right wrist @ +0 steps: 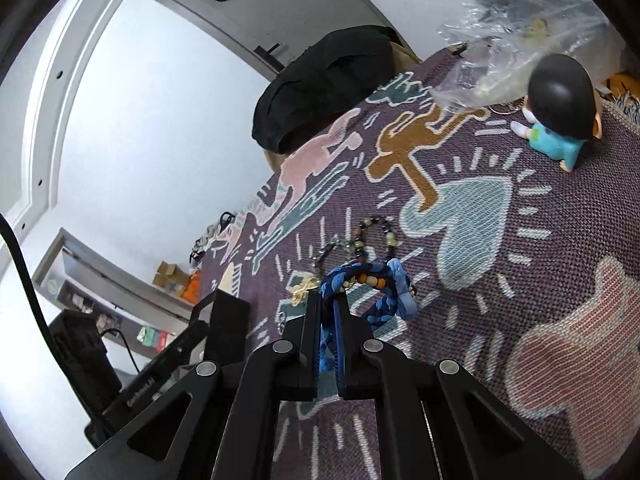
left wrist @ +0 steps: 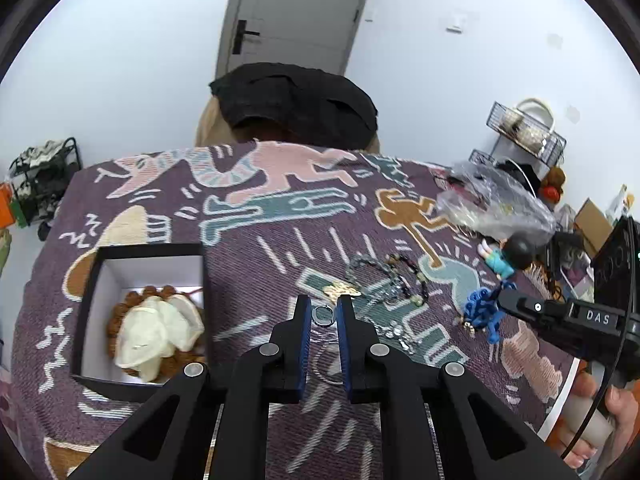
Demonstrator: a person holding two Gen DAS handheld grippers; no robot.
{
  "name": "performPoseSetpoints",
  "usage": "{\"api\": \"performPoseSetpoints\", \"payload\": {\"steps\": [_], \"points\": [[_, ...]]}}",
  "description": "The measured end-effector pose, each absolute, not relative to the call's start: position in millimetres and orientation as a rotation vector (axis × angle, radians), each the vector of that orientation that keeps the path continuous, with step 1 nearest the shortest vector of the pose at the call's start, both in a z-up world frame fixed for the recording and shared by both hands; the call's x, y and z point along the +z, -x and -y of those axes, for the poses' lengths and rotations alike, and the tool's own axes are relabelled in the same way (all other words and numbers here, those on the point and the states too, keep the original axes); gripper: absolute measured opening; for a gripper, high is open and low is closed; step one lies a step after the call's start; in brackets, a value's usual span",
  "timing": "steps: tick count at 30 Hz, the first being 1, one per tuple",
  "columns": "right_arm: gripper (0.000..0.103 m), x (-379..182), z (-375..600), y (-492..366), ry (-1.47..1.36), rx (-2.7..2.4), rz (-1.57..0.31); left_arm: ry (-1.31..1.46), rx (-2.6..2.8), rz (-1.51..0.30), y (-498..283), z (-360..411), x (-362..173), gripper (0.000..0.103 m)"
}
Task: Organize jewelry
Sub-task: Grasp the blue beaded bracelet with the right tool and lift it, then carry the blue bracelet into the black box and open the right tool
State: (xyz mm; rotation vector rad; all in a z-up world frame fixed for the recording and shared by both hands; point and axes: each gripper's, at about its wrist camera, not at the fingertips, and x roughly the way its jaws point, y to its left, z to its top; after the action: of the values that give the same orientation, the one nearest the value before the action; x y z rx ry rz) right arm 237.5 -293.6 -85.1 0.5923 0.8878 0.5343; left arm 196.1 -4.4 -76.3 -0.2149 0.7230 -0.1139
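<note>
A black box with a white inside (left wrist: 120,268) sits at the left of the patterned cloth and holds a brown bead bracelet and pale shell pieces (left wrist: 156,332). My left gripper (left wrist: 324,304) is open, its fingertips on either side of a small silver ring (left wrist: 323,315). Beaded bracelets (left wrist: 400,280), a gold piece (left wrist: 340,290) and a silver chain (left wrist: 394,332) lie just beyond. My right gripper (right wrist: 329,298) is shut on a blue braided cord bracelet (right wrist: 384,292) with orange beads, held above the cloth; it also shows in the left wrist view (left wrist: 482,312).
A doll with a black head and teal top (right wrist: 556,108) lies at the right, by a crumpled clear plastic bag (left wrist: 492,200). A chair draped in black cloth (left wrist: 296,104) stands behind the table. Wire racks (left wrist: 524,128) stand at the far right.
</note>
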Motion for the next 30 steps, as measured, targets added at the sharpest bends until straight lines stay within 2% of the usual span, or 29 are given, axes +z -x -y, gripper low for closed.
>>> {"api": "performPoseSetpoints", "payload": {"steps": [24, 26, 27, 28, 30], "points": [[0.007, -79.3, 244.1, -238.2, -0.517, 0.566, -0.92, 0.391, -0.013, -0.724, -186.3, -80.7, -100.6, 0.014], [0.007, -73.3, 231.3, -240.4, -0.496, 0.583, -0.917, 0.414, -0.026, -0.75, -189.4, -84.5, -104.7, 0.02], [0.007, -70.2, 225.7, -241.0, -0.486, 0.591, -0.914, 0.425, -0.025, -0.761, -190.3, -87.1, -106.9, 0.031], [0.007, -65.5, 217.4, -241.9, -0.474, 0.605, -0.909, 0.434, -0.022, -0.76, -189.4, -89.2, -107.8, 0.046], [0.007, -56.8, 202.2, -243.3, -0.452, 0.632, -0.898, 0.453, -0.006, -0.724, -182.4, -96.7, -106.0, 0.063]]}}
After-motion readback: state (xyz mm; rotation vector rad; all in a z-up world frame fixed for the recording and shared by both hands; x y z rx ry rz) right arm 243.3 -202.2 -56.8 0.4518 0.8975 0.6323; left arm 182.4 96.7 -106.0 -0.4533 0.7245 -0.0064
